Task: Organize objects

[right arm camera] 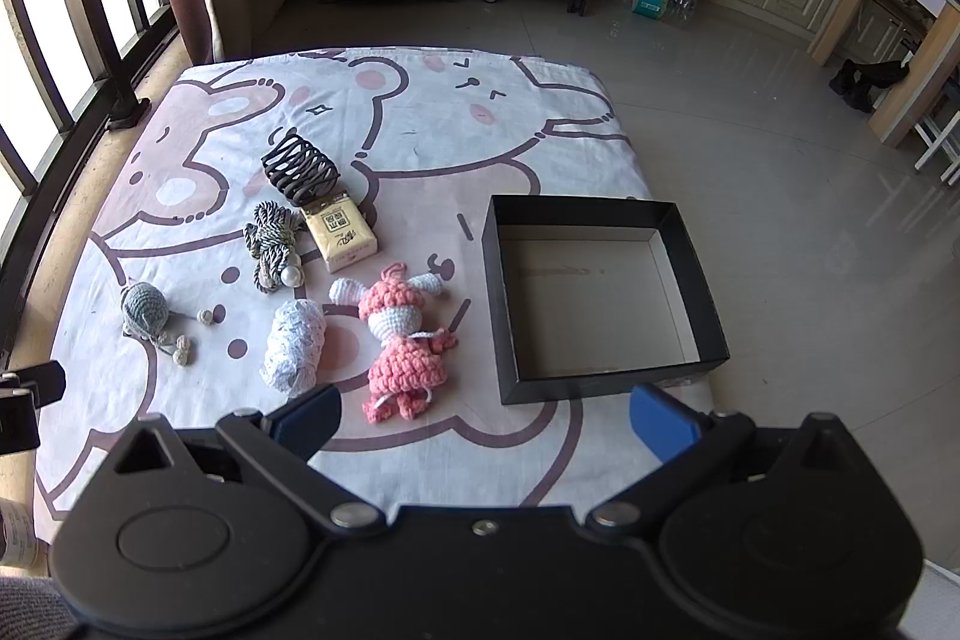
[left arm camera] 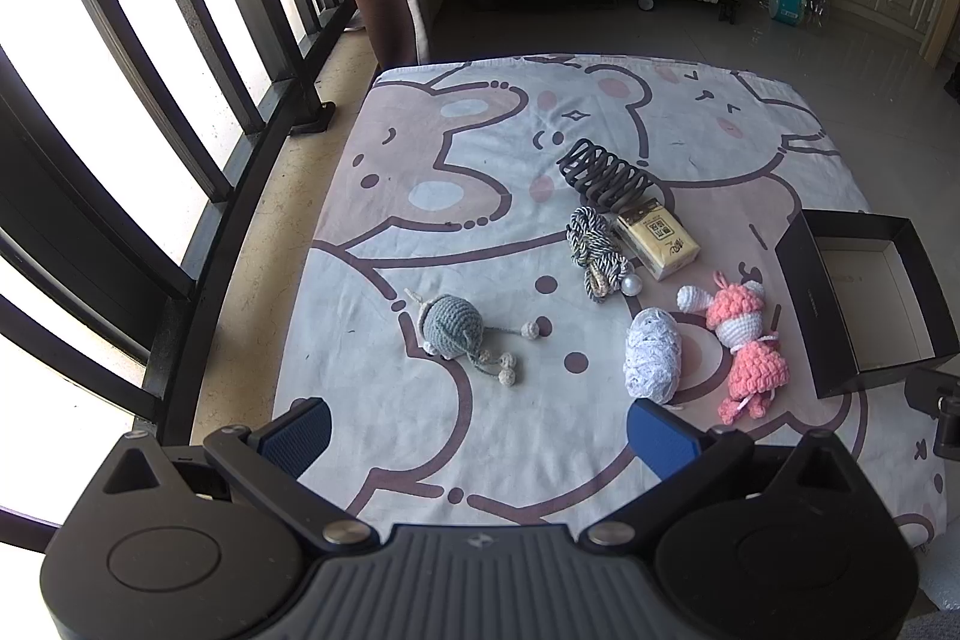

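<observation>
Both pairs of tongs hang wide apart and empty above the near edge of the tabletop: the left tongs (left arm camera: 480, 436) point toward the small grey crocheted mouse with knotted cord tails (left arm camera: 449, 327), and the right tongs (right arm camera: 486, 421) sit between the pink-and-white crocheted doll (right arm camera: 403, 340) and the black shallow cardboard box with a pale inside (right arm camera: 600, 214), which lies bare at the right of the cartoon-bear printed cloth (right arm camera: 420, 136). The doll touches or nearly touches the white crocheted bundle (right arm camera: 294, 346), so a wide grab from the right could catch both at once, or drag the cloth into a fold. The mouse's loose tails may snag or trail over the box wall. Farther out, the striped twisted cord with a pearl bead (right arm camera: 270, 244) lies against the cream tissue packet (right arm camera: 341, 235), and the black wavy hair claw (right arm camera: 300, 167) touches that packet; lifting one will likely shift its neighbours. The light box may slide if a wall is knocked.
</observation>
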Motion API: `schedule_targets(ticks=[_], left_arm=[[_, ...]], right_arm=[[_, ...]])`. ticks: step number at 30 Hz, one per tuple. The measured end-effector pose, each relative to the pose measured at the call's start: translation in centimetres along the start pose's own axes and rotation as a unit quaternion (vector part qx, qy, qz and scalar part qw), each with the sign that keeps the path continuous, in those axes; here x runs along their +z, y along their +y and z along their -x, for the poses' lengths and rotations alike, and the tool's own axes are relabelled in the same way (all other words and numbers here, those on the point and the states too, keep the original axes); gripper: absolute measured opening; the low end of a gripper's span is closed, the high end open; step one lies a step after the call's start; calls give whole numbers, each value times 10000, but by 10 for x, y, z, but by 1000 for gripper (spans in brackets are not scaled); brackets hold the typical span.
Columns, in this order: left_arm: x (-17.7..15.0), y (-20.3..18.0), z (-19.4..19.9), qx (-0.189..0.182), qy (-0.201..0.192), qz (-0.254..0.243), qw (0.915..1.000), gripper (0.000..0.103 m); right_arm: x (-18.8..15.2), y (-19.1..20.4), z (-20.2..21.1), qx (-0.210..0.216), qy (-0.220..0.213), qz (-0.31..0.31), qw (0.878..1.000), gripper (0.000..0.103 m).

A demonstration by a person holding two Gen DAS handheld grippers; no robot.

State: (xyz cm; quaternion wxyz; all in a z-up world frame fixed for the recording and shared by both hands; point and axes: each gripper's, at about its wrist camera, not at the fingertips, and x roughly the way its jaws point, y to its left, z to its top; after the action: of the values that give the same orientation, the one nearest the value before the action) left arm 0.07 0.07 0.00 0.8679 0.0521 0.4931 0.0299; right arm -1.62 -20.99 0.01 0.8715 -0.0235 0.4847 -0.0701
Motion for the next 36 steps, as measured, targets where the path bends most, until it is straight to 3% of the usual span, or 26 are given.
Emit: schedule_targets(ticks=[36], left_arm=[[-7,-7,-2,-13,15,16,10000,103]], right_arm=[[1,0,1,-35,19,9,10000,103]])
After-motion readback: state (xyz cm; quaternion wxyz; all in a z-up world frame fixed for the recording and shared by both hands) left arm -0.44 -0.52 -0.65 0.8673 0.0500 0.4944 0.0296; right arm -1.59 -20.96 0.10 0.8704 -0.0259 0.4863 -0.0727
